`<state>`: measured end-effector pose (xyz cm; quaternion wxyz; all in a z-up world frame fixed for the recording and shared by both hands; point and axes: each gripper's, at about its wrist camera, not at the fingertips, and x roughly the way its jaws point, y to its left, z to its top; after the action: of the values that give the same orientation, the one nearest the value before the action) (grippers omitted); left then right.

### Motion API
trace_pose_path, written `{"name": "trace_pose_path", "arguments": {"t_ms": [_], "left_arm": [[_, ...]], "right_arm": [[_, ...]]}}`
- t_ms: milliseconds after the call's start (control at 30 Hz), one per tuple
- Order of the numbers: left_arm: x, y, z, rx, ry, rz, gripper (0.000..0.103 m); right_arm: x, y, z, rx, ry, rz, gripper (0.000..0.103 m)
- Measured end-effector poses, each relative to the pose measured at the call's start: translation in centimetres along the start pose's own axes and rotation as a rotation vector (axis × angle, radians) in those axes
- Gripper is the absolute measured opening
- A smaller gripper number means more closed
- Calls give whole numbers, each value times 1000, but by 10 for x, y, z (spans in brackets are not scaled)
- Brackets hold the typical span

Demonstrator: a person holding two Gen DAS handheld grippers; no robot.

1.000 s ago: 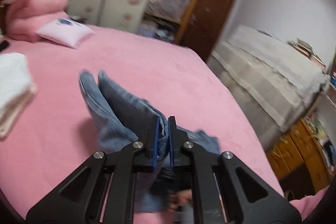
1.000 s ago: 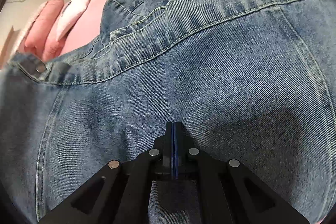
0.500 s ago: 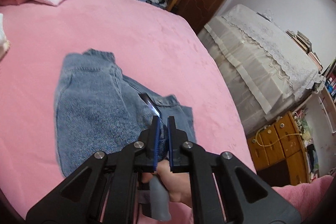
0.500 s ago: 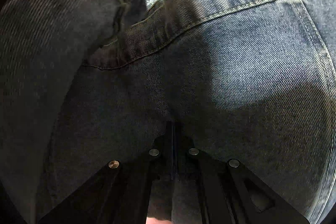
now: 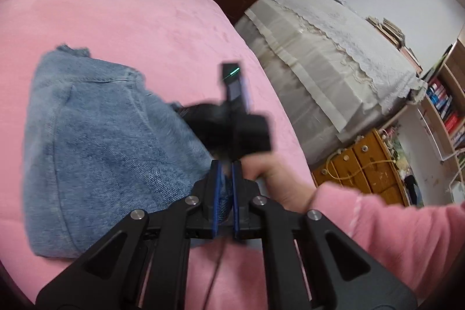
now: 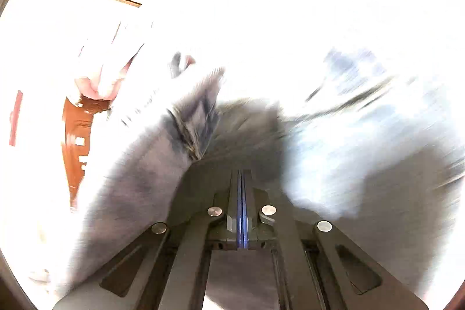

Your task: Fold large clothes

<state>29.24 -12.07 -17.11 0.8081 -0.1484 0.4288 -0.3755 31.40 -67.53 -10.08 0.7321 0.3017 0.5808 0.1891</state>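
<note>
The jeans (image 5: 96, 141) lie as a folded bundle on the pink bed (image 5: 145, 19), ahead and to the left of the left claw (image 5: 225, 173). That claw's jaws stand narrow with a strip of denim pinched between the blue pads, so it holds the near right-hand corner of the bundle. From that corner the cloth spreads away leftward and forward; its frayed hem end lies at the far left, well apart from the claw, and the bundle's long axis runs from there back toward the near edge of the bed.

The right claw (image 6: 241, 176) is pressed fully together, pads touching, and nothing shows between them. In the left wrist view the right tool (image 5: 232, 130) sits just ahead of the left claw, over the bundle's right edge, gripped by a hand (image 5: 273, 179) in a pink sleeve (image 5: 392, 231). The right wrist view is blown out and smeared, but denim (image 6: 162, 164) fills the space left of and ahead of that claw, with a raised fold just beyond its tips.

So the cloth lies to the left of both claws. The left one already has an edge; the right one is empty and, by my reading, nearest the right-hand margin. Any next fold probably turns on carrying the held corner leftward across the long axis.
</note>
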Motion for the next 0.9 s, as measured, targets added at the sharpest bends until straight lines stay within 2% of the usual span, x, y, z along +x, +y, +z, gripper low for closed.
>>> {"name": "trace_pose_path", "arguments": {"t_ms": [67, 133, 167, 200, 233, 300, 333, 467, 533, 567, 633, 733, 767, 800, 867, 900], "left_arm": [[28, -11, -12, 9, 56, -89, 0], [55, -34, -29, 82, 119, -105, 0], [67, -53, -42, 174, 120, -65, 0], [75, -60, -48, 202, 137, -60, 0], [85, -66, -55, 211, 175, -62, 0], [93, -66, -63, 192, 185, -45, 0], [92, -65, -66, 186, 182, -18, 0], [82, -54, -65, 138, 220, 27, 0], [73, -45, -63, 140, 237, 71, 0], [71, -43, -62, 140, 256, 100, 1], [67, -40, -56, 145, 271, 164, 5], [54, -36, -50, 130, 255, 231, 11], [53, -36, -45, 107, 249, 246, 20], [46, -29, -43, 64, 239, 261, 35], [35, -19, -41, -3, 214, 266, 45], [29, -13, -40, -36, 193, 275, 45]], "right_arm": [[-33, -20, 10, 19, -39, -5, 0], [-59, -34, 16, 32, -52, 4, 0], [-68, -39, 19, 30, -47, 10, 0], [-75, -41, 21, 2, -41, 2, 0], [-81, -41, 20, -54, -13, -43, 0], [-75, -26, 19, -33, 60, -2, 0], [-76, -28, 18, -22, 98, 47, 0], [-78, -13, 9, -74, 166, 121, 3], [-56, 7, 12, -69, 220, 152, 15], [-51, 10, 11, -69, 256, 162, 28], [-44, 22, 8, -74, 273, 164, 35], [-25, 33, -1, -57, 317, 160, 35], [-16, 33, -3, -52, 338, 152, 36], [1, 36, -9, -48, 357, 139, 36], [38, 46, -27, -42, 395, 110, 36], [50, 48, -31, -36, 417, 109, 36]]}}
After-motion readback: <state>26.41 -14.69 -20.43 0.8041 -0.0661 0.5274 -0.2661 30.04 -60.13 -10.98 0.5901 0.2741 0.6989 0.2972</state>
